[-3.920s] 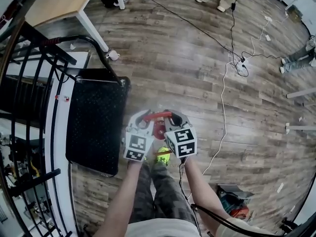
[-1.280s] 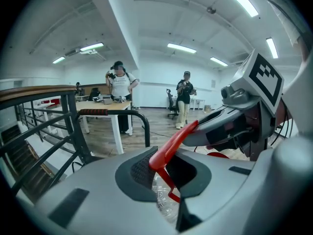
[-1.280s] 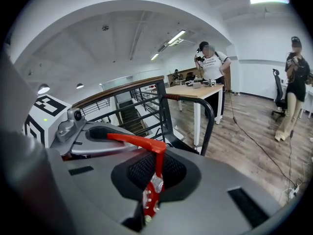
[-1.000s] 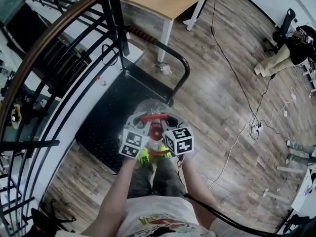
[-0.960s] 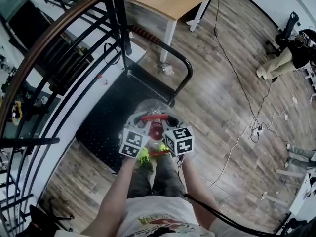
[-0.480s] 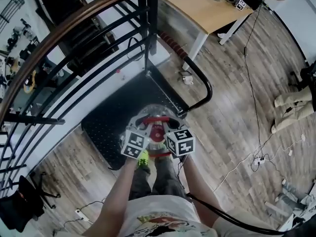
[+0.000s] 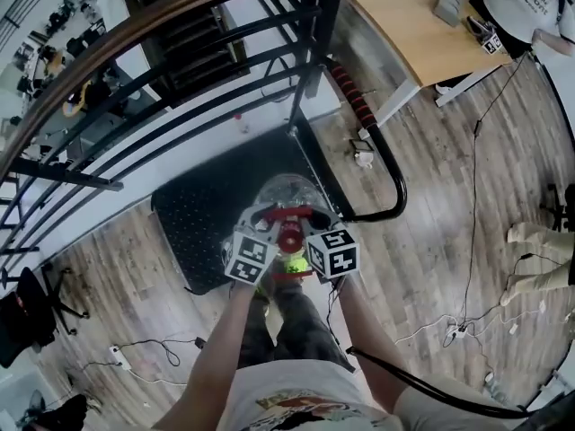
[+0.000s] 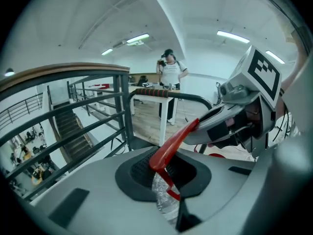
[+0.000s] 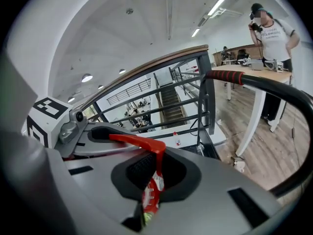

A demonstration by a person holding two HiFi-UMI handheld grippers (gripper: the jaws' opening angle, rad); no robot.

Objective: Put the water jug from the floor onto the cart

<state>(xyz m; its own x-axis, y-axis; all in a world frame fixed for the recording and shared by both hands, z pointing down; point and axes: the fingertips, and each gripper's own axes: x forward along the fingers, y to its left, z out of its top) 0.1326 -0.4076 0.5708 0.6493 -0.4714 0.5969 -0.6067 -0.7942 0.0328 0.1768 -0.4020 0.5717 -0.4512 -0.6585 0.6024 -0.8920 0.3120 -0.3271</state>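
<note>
Red handle (image 8: 171,141) of the water jug (image 7: 286,191) is pinched by both pairs of fingers, left gripper (image 8: 168,190) and right gripper (image 9: 149,195) each closed on it. Only the head view shows the jug hanging under the fingers over the black cart (image 7: 193,223), its push bar (image 7: 382,155) close on their right and a railing (image 7: 322,34) beyond. The gripper views look past it to a person (image 8: 170,80) standing at the desk (image 9: 257,72).

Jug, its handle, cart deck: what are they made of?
Jug: looks like clear plastic, glossy; the wall is see-through and crinkled.
Handle: red plastic, smooth; a thin moulded strap.
Cart deck: black, matt, with a dotted texture; probably rubber matting or textured plastic, can't tell which.
</note>
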